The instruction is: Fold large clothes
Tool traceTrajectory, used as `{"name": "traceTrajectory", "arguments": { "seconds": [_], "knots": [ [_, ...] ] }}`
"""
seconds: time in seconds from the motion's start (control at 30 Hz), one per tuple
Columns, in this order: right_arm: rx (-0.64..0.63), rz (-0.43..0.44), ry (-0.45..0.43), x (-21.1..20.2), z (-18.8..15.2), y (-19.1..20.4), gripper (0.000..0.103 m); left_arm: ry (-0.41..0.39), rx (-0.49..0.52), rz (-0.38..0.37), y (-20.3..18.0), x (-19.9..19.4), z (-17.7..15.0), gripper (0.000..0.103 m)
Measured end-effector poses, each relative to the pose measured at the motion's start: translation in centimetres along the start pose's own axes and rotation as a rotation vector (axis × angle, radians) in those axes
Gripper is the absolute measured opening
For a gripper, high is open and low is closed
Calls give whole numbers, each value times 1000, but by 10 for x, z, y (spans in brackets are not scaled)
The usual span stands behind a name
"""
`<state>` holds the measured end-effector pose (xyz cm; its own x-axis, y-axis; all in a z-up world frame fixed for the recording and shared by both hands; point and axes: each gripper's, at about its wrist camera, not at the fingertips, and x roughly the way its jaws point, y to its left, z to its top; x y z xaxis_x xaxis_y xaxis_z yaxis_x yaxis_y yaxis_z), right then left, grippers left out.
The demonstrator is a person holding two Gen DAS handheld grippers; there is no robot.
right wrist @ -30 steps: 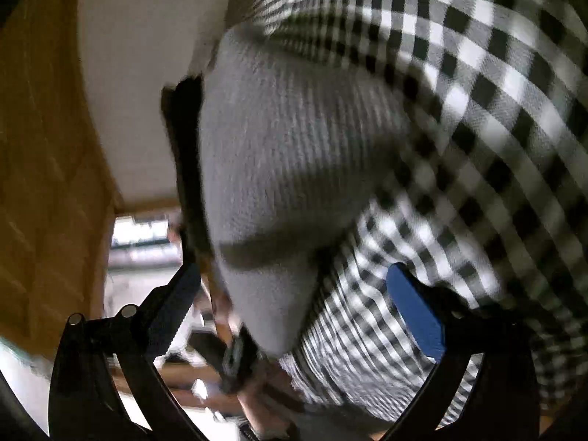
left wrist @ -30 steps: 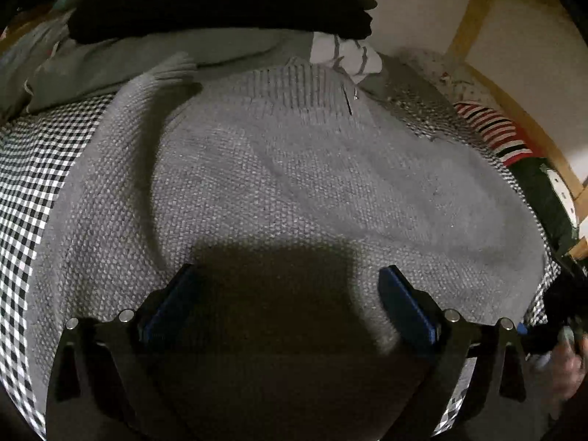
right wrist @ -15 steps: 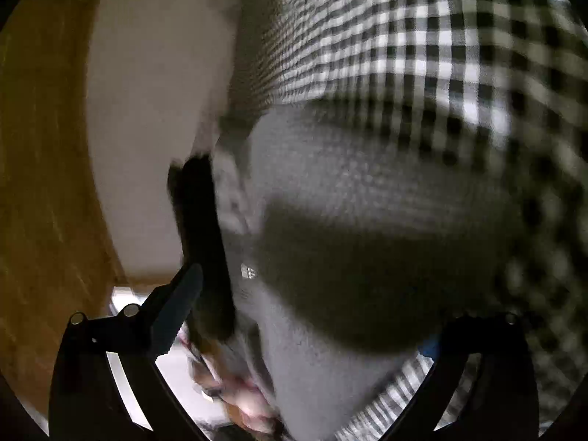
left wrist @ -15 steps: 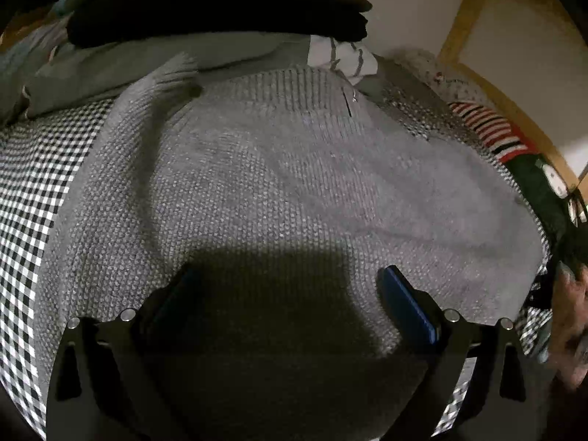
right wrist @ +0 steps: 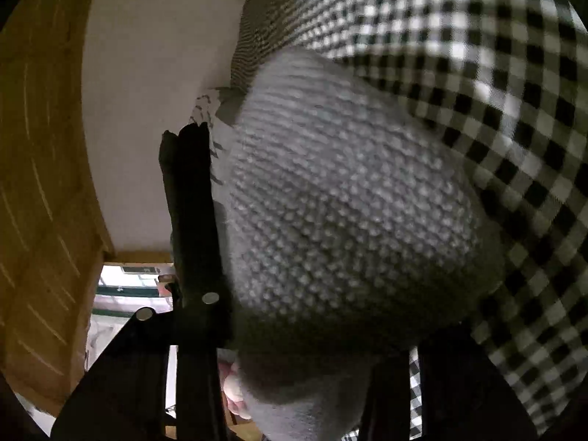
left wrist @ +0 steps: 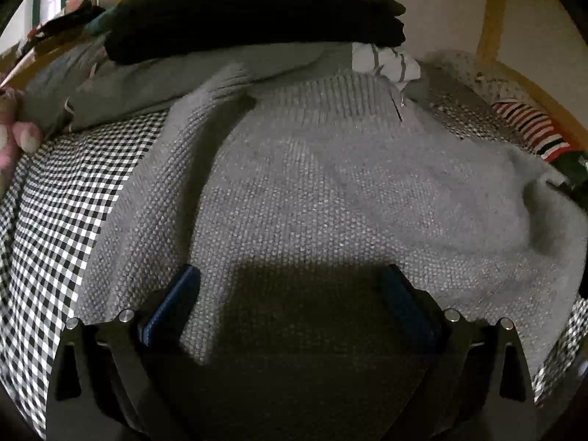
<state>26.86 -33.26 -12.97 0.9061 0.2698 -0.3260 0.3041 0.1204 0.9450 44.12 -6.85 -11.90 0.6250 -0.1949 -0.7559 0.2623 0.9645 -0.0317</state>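
While the left gripper (left wrist: 290, 305) hovers jaws apart over the grey knitted sweater (left wrist: 330, 198) spread mid-frame on black-and-white checked fabric (left wrist: 62, 220), the right gripper (right wrist: 305, 334) is clamped on a sweater fold filling its view. Folded black garment (left wrist: 253, 14) upper centre, red-striped cloth (left wrist: 529, 128) right, wooden post (left wrist: 490, 11) upper right.

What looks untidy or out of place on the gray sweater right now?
The gray sweater lies mostly flat on the checkered sheet, but its right edge is bunched and lifted. There the right gripper appears closed on a fold of knit. The left gripper is open.
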Motion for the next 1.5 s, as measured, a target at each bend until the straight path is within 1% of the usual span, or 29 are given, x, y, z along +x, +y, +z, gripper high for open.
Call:
{"name": "traceTrajectory", "arguments": {
  "seconds": [0.07,0.2,0.27,0.37,0.43,0.5,0.53,0.57,0.6,0.63,0.67,0.7,0.73,0.77,0.83,0.87,0.93,1.0,1.07,1.1,1.13,1.23,1.27,1.3,1.33,1.37,1.43,1.47,1.5],
  "knots": [
    [-97,21,-8,11,0,31,33,0,-10,-6,1,1,1,97],
    [-339,150,9,9,-21,91,32,0,-15,-10,2,3,1,97],
    [-498,164,33,15,-41,127,32,0,-12,-4,2,3,1,97],
    [-663,153,74,28,-69,164,32,2,-22,-15,3,-1,2,97],
    [-745,139,101,40,-83,182,32,-74,-77,-17,14,-25,8,97],
    [-813,124,118,48,-98,194,32,-153,-98,24,24,-45,11,97],
    [-847,115,124,52,-107,200,32,-126,-92,37,29,-40,13,97],
    [-865,110,129,56,-113,203,32,-41,-87,24,32,-22,13,97],
    [-893,103,139,62,-124,209,32,108,-97,-23,38,8,9,97],
    [-918,98,145,68,-135,215,32,106,-105,-33,41,13,7,97],
    [-955,91,152,74,-148,220,32,50,-120,-34,45,5,7,97],
    [-988,82,156,84,-155,223,32,40,-167,-41,53,-3,12,97],
    [-1035,71,164,95,-165,226,32,5,-227,-58,65,-14,16,97],
    [-1074,60,174,106,-171,222,32,-83,-333,-59,92,-37,22,97],
    [-1197,23,207,120,-202,222,32,-200,-467,-14,147,-73,30,97],
    [-1290,-8,233,130,-229,227,32,-204,-487,-2,163,-78,31,97],
    [-1428,-76,273,144,-267,220,32,-165,-520,-3,198,-76,32,97],
    [-1569,-211,350,173,-313,209,32,-133,-597,-54,227,-69,26,97],
    [-1623,-334,430,199,-339,190,33,-136,-663,-102,241,-69,23,97],
    [-1626,-406,479,215,-349,175,33,-150,-657,-110,243,-71,25,97],
    [-1624,-437,498,223,-353,164,34,-165,-634,-108,242,-75,28,97],
    [-1654,-431,469,228,-363,153,39,-208,-600,-97,242,-89,30,97],
    [-1665,-423,466,226,-364,152,50,-229,-593,-117,247,-96,33,97],
    [-1670,-372,483,222,-369,150,79,-241,-586,-154,246,-100,36,97],
    [-1690,-296,513,216,-378,146,97,-245,-574,-208,242,-106,41,97],
    [-1736,-275,488,208,-385,143,100,-250,-565,-249,241,-110,47,97],
    [-1925,-320,381,194,-410,128,100,-276,-504,-385,225,-120,68,97],
    [-1981,-315,345,184,-417,121,100,-274,-469,-427,215,-124,72,97],
    [-1994,-290,324,174,-418,118,100,-228,-386,-479,195,-119,91,97]
  ]
}}
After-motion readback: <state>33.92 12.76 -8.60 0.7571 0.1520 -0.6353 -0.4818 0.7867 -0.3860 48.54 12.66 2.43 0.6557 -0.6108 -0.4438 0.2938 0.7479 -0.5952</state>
